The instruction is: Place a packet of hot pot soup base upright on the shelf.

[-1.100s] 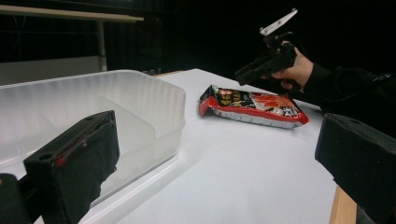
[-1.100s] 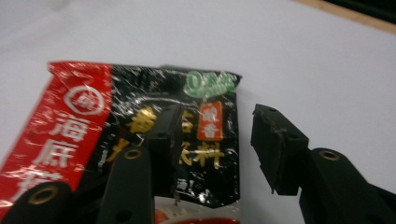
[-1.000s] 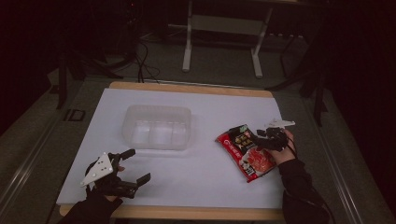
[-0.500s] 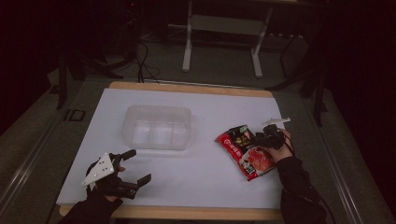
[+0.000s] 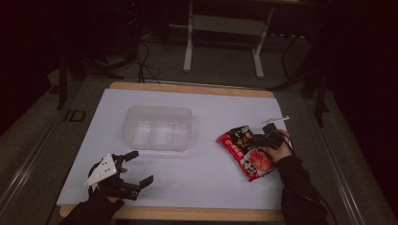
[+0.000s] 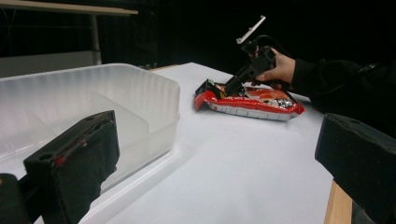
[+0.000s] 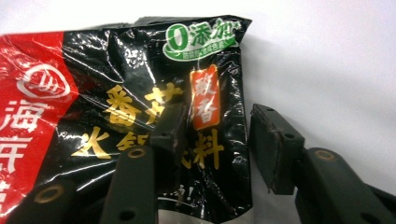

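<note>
A red and black snack packet [image 5: 246,152] lies flat on the white table sheet at the right. My right gripper [image 5: 263,139] is tipped down onto its far end. In the right gripper view the jaws of my right gripper [image 7: 219,140] stand open astride the edge of the packet [image 7: 93,116], one jaw over the black printed face and the other over bare sheet. My left gripper [image 5: 141,167] rests open near the front left with nothing between its jaws. From the left gripper view [image 6: 219,154] the packet [image 6: 252,100] and the right gripper [image 6: 233,86] show farther off.
A clear plastic container [image 5: 157,110] with dividers sits at the table's middle left, its wall [image 6: 154,107] close beside my left gripper. The white sheet [image 5: 211,187] covers a wooden table; metal stand legs [image 5: 256,61] rise on the floor behind it.
My right gripper has slid a little left and down onto the packet's far end. The left gripper and the container have not moved.
</note>
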Action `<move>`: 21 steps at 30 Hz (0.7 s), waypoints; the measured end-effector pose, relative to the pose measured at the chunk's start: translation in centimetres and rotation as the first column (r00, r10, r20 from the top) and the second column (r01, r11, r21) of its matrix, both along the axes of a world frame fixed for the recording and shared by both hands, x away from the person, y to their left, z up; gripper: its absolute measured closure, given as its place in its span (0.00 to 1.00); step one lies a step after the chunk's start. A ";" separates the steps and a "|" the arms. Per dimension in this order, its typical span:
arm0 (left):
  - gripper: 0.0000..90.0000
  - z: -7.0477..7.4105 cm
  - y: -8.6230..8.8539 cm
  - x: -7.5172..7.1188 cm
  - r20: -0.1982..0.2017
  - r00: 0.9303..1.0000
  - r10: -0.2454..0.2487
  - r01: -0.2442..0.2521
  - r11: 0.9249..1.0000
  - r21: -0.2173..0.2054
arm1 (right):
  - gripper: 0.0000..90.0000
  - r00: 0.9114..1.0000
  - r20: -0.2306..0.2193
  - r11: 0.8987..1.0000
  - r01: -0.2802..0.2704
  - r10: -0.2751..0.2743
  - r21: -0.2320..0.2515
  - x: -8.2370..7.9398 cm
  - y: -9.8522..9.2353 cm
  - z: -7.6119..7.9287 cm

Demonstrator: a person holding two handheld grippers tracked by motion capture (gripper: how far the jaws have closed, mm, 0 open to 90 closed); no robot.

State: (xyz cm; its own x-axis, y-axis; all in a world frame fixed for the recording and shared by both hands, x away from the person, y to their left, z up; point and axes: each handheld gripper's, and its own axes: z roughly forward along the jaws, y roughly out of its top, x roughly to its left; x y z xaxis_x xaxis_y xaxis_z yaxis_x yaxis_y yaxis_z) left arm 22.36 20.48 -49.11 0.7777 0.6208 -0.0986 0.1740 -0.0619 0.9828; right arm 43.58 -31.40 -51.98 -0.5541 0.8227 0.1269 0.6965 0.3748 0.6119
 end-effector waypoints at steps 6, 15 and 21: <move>0.00 0.0 -0.2 -0.1 0.002 1.000 -0.002 0.002 1.000 0.007 | 0.87 0.999 0.027 0.996 0.019 -0.017 -0.087 -0.8 1.5 0.5; 0.00 0.0 -0.2 -0.1 0.006 1.000 0.003 -0.003 1.000 0.007 | 0.99 0.993 0.034 0.992 0.116 -0.114 -0.053 -1.8 1.4 1.8; 0.00 0.0 -0.2 -0.1 0.009 1.000 0.011 -0.011 1.000 0.003 | 0.99 0.990 0.071 0.993 0.120 -0.121 0.022 -3.1 0.9 4.2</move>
